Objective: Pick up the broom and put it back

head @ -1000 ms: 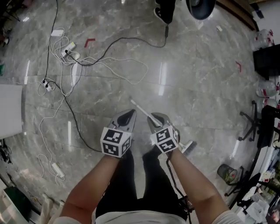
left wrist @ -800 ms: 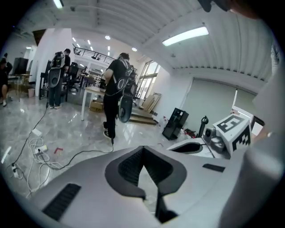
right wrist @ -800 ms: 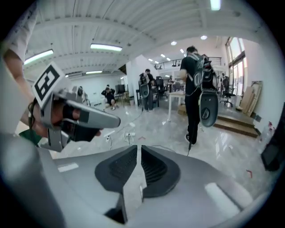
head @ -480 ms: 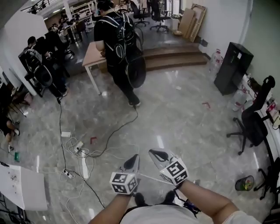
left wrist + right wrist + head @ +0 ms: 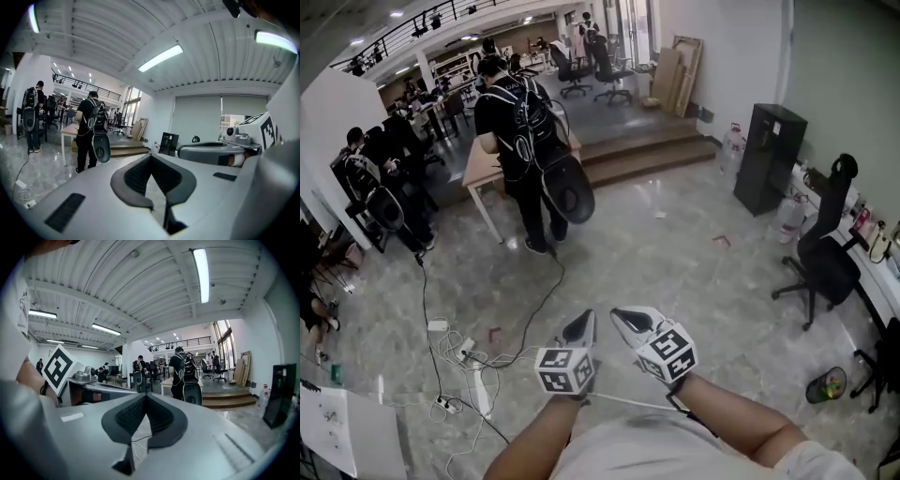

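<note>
The broom (image 5: 630,402) shows only as a thin pale rod, which I take for its handle. It crosses close to the person's chest, just behind both tools, and its head is out of sight. The left tool (image 5: 584,323) and the right tool (image 5: 621,319) are each closed, pads meeting at the tips with nothing seen between them, so I cannot tell what holds the rod. To carry it back well, I would confirm the hold first, keep the rod level, and steer clear of the cables (image 5: 450,352) on the floor to the left. Both tools sit side by side, pointing almost level toward the far room, forearms bent inward.
</note>
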The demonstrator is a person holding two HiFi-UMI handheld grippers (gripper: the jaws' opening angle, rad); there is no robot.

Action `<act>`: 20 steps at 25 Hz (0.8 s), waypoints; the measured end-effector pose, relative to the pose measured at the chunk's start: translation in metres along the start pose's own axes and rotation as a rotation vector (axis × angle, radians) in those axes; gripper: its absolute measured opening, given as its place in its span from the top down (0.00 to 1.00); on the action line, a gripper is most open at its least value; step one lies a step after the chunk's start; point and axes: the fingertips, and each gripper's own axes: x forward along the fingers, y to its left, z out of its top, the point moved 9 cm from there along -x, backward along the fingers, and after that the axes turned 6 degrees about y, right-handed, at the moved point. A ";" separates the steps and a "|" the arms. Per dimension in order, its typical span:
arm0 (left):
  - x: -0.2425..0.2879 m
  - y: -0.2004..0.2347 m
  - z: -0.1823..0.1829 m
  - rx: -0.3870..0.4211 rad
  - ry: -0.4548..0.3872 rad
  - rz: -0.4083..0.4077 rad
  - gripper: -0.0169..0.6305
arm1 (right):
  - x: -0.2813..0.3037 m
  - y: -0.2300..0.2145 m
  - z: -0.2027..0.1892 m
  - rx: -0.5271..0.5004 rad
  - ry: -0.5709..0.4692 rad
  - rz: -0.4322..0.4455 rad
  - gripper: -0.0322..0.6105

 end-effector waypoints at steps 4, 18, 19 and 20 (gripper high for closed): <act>0.001 -0.014 0.010 0.009 -0.011 -0.017 0.97 | -0.007 0.001 0.005 0.005 0.006 0.006 0.95; -0.018 -0.023 0.011 0.026 -0.014 -0.033 0.97 | -0.020 0.022 0.017 0.010 -0.025 0.001 0.95; -0.019 -0.024 0.011 0.027 -0.014 -0.034 0.97 | -0.021 0.022 0.016 0.010 -0.027 -0.001 0.95; -0.019 -0.025 0.010 0.027 -0.013 -0.036 0.97 | -0.022 0.022 0.016 0.009 -0.028 -0.004 0.95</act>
